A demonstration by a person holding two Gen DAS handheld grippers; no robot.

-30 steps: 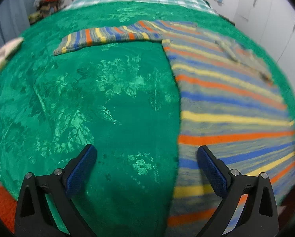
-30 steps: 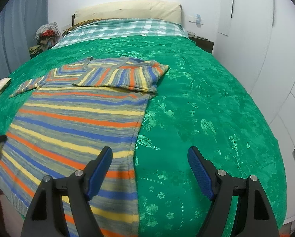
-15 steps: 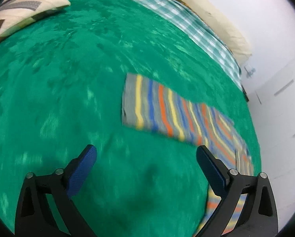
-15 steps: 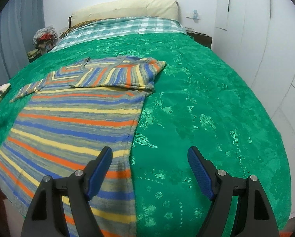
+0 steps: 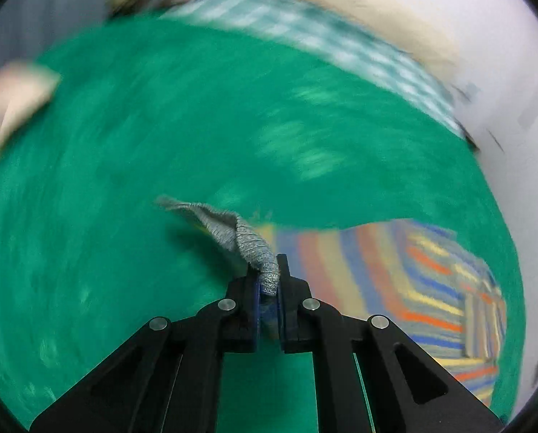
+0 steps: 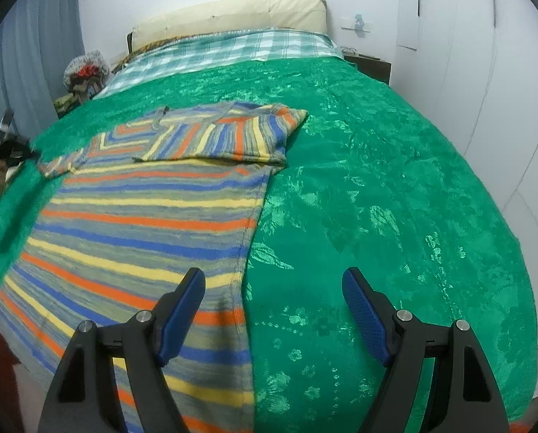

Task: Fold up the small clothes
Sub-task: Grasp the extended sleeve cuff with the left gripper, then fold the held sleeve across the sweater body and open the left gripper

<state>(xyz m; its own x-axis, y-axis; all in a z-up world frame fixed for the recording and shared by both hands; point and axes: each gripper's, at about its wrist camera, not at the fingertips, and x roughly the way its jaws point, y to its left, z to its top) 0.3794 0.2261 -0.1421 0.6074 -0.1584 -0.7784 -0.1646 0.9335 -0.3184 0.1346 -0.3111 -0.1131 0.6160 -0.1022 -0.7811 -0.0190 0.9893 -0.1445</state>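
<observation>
The left claw (image 5: 268, 281) has just been closing and is now clenched on the grey cuff of the striped sweater's (image 6: 153, 216) left sleeve (image 5: 233, 232), a bunched fold of knit pinched between its pads. The right claw (image 6: 272, 310) stands released, holding nothing, above the sweater's right edge near the foot of the bed (image 6: 395, 180).

The sweater lies flat on the green bedspread toward the bed's left side, hem at the foot edge, collar toward the head; its right sleeve (image 6: 229, 137) is already folded across the chest.

The grip looks shallow — only the cuff's tip is caught, so a quick swing across could let the knit slip free and drop short of the body. With nothing pinning the body, a hard pull on the sleeve could also drag the shoulder and skew the stripes, or disturb the folded right sleeve. The soft, textured bedspread may cling to the wool and add creases.

Around it: a patterned cushion (image 5: 13, 101) lies near the bed's left edge, beyond the sleeve; a checked sheet (image 6: 233, 50) and a cream pillow (image 6: 240, 11) sit at the head. None of these lies in the fold's path — the way across looks open.
</observation>
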